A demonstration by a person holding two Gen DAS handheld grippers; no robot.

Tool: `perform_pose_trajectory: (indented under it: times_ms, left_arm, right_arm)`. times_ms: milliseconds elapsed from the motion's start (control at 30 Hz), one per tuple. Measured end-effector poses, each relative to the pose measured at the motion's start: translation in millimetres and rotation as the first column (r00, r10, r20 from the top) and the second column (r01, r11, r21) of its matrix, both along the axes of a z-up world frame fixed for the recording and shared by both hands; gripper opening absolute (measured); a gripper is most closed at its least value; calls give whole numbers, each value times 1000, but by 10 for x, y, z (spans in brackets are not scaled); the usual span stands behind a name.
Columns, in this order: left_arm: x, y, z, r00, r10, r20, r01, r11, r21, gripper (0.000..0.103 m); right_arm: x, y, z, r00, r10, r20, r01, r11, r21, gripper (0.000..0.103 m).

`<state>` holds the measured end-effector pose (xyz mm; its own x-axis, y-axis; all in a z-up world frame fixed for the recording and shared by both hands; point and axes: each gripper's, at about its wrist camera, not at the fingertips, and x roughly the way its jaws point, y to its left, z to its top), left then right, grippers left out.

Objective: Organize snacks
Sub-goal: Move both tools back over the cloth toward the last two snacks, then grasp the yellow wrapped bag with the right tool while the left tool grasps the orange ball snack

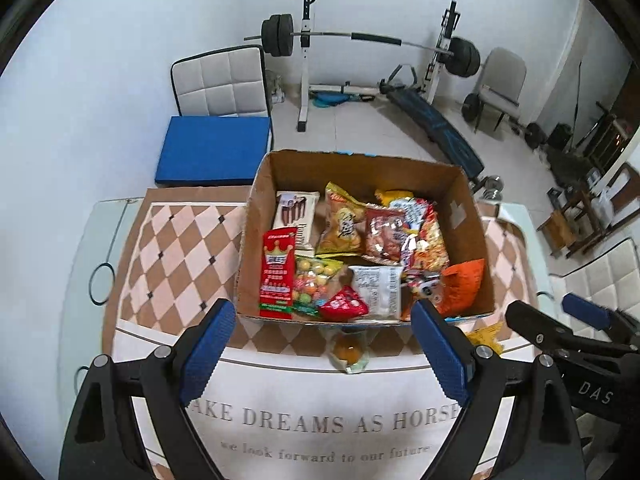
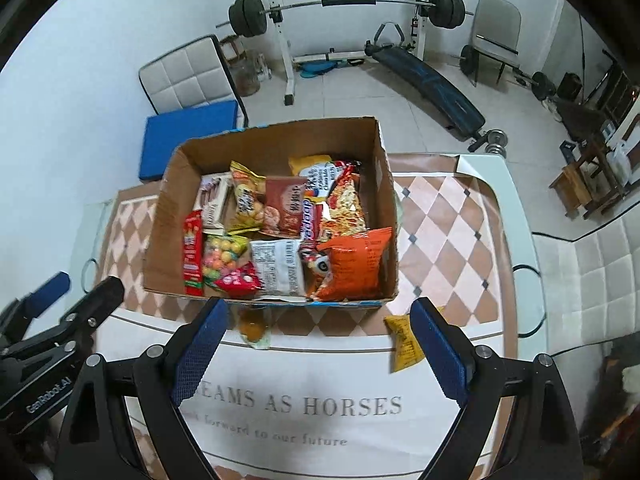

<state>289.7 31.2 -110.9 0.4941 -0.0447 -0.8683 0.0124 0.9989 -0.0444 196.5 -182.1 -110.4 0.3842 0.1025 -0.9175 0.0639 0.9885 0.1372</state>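
An open cardboard box [image 1: 468, 208] [image 2: 168, 200] stands on the table, filled with several snack packets: a red crown pack [image 1: 276, 276], a bag of coloured candy balls [image 1: 314, 284], an orange bag [image 2: 356, 264] and a white packet [image 2: 280, 266]. Two items lie on the cloth in front of the box: a small clear packet with an orange-brown sweet [image 1: 350, 350] [image 2: 254, 328] and a yellow packet [image 2: 404, 344] [image 1: 486, 336]. My left gripper [image 1: 324, 348] hangs open above the clear packet, holding nothing. My right gripper [image 2: 320, 344] is open and empty too, with the yellow packet by its right finger.
The table wears a brown and pink diamond cloth [image 1: 172, 256] with a white printed panel [image 2: 320, 404]. Behind the table stand a chair with a blue cushion [image 1: 214, 152], a barbell rack [image 1: 308, 40] and a weight bench [image 2: 432, 84]. A white padded seat [image 2: 592, 272] is at the right.
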Motion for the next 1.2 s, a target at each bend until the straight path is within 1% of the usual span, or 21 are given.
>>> perform_pose_trajectory:
  times_ms: [67, 100, 200, 267, 367, 467, 500, 567, 600, 667, 733, 833, 900, 1033, 1067, 1100, 1133, 1167, 1200]
  left_arm:
    - [-11, 6, -29, 1000, 0, -2, 0, 1000, -12, 90]
    - [-16, 7, -69, 1000, 1, -11, -2, 1000, -20, 90]
    - [-16, 21, -299, 998, 11, -65, -13, 999, -34, 90]
    - [-1, 25, -571, 991, 27, -131, -32, 999, -34, 90]
    - [-1, 40, -914, 978, 51, -200, -62, 997, -51, 90]
    - [72, 12, -1289, 957, 46, -286, -65, 996, -57, 90]
    - [112, 8, -1427, 948, 41, -314, -67, 995, -73, 90]
    - [166, 8, -1600, 937, 42, -347, -74, 994, -79, 90]
    - [210, 4, -1702, 930, 36, -365, -76, 993, -94, 90]
    - [260, -8, -1826, 922, 34, -385, -76, 992, -96, 90]
    - [317, -47, -1956, 914, 25, -404, -69, 993, -95, 90]
    - [379, -126, -2127, 903, 6, -429, -47, 995, -85, 90]
    - [417, -190, -2232, 893, -9, -449, -32, 996, -84, 90]
    - [466, -304, -2413, 883, -25, -468, -9, 998, -69, 90]
    - [472, -330, -2447, 881, -31, -471, -2, 998, -70, 83]
    - [473, -367, -2496, 877, -38, -479, 6, 998, -68, 73]
    - [472, -389, -2529, 872, -44, -487, 11, 998, -70, 69]
    - [462, -423, -2531, 873, -47, -485, 20, 998, -60, 65]
    - [451, -443, -2514, 879, -55, -475, 28, 998, -63, 57]
  right_arm:
    - [-46, -32, 6, 1000, -7, 12, 6, 1000, 10, 98]
    - [-65, -63, -20, 1000, -10, 11, 10, 1000, 20, 98]
    - [-114, -202, -206, 998, -50, -28, 52, 997, 49, 98]
    - [-135, -314, -408, 994, -80, -75, 85, 995, 62, 98]
    - [-174, -525, -754, 979, -134, -151, 147, 986, 74, 98]
    - [-185, -758, -1153, 953, -199, -228, 222, 972, 80, 98]
    - [-184, -849, -1296, 940, -228, -255, 253, 965, 73, 98]
    - [-167, -986, -1542, 921, -260, -291, 292, 953, 73, 98]
    - [-150, -1041, -1666, 911, -272, -311, 305, 950, 63, 98]
    - [-100, -1092, -1861, 905, -269, -330, 299, 953, 44, 98]
    - [-30, -1113, -2020, 904, -248, -348, 269, 963, 11, 98]
    - [69, -1133, -2231, 896, -219, -387, 235, 972, -5, 97]
    - [102, -1143, -2301, 892, -210, -400, 231, 973, 5, 94]
    - [141, -1121, -2388, 890, -191, -415, 210, 978, 2, 91]
    - [151, -1098, -2405, 889, -180, -421, 197, 980, -3, 89]
    - [155, -1088, -2419, 889, -176, -423, 190, 982, -9, 85]
    - [161, -1071, -2430, 889, -169, -426, 179, 984, -17, 84]
    - [199, -1037, -2453, 889, -161, -429, 165, 986, -27, 84]
    - [227, -1010, -2468, 889, -155, -432, 156, 987, -34, 82]
